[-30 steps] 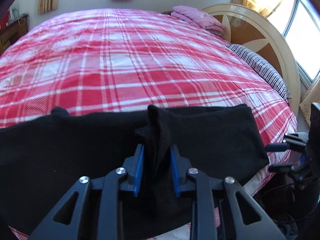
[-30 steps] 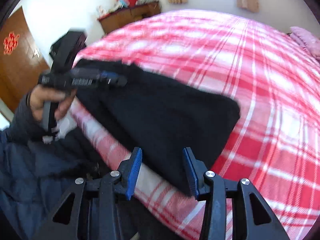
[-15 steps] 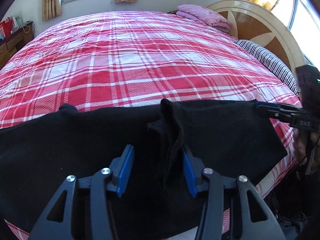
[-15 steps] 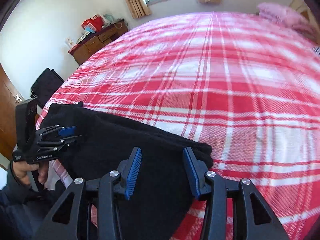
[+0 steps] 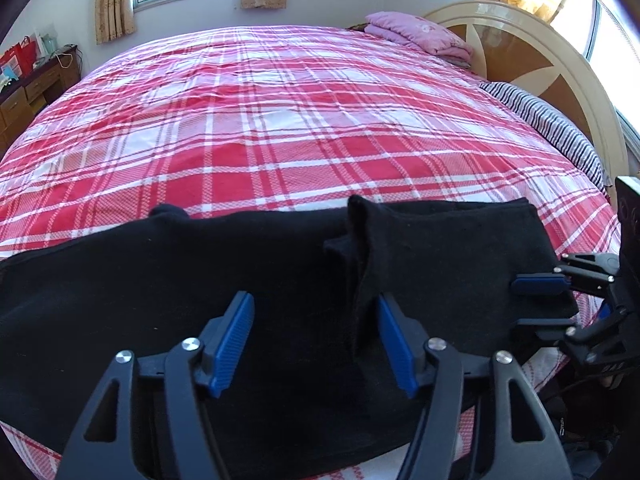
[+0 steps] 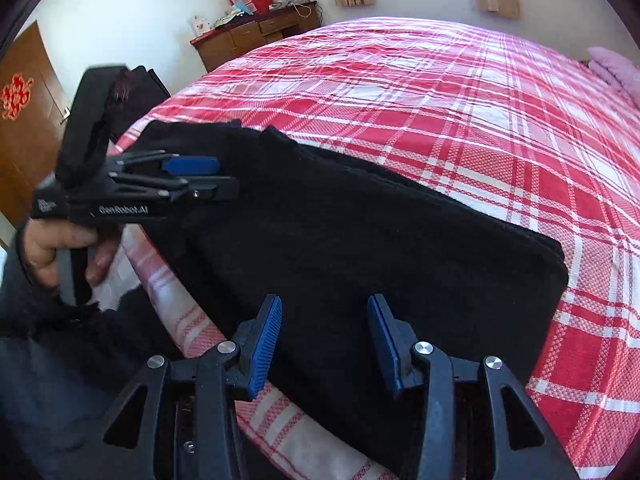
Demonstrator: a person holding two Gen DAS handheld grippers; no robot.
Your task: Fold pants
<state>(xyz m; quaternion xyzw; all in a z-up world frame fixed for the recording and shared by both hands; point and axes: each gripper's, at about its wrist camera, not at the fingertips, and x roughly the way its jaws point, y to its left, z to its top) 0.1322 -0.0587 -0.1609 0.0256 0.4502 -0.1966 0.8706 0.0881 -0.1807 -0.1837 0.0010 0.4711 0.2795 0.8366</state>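
Black pants [image 5: 240, 272] lie folded along the near edge of the bed; they also fill the middle of the right wrist view [image 6: 360, 240]. A pinched-up ridge of fabric [image 5: 362, 248] still stands, leaning by the right pad of my left gripper [image 5: 314, 320]. That gripper's jaws are opening and the pads no longer press the cloth. From the right wrist view the left gripper [image 6: 212, 178] shows in a hand [image 6: 52, 248]. My right gripper [image 6: 325, 320] is open just above the pants' end, near the mattress edge. The left wrist view catches it [image 5: 540, 304] at the far right.
The red and white plaid bedspread [image 5: 280, 120] stretches beyond the pants. A pink folded blanket [image 5: 416, 36] and a striped pillow [image 5: 548, 128] lie by the headboard [image 5: 540, 52]. A wooden dresser [image 6: 256, 36] and a brown door [image 6: 24, 132] stand past the bed.
My left gripper's jaws have spread and let go of the pinched fold, which stays standing. My right gripper has come down over the pants' right end.
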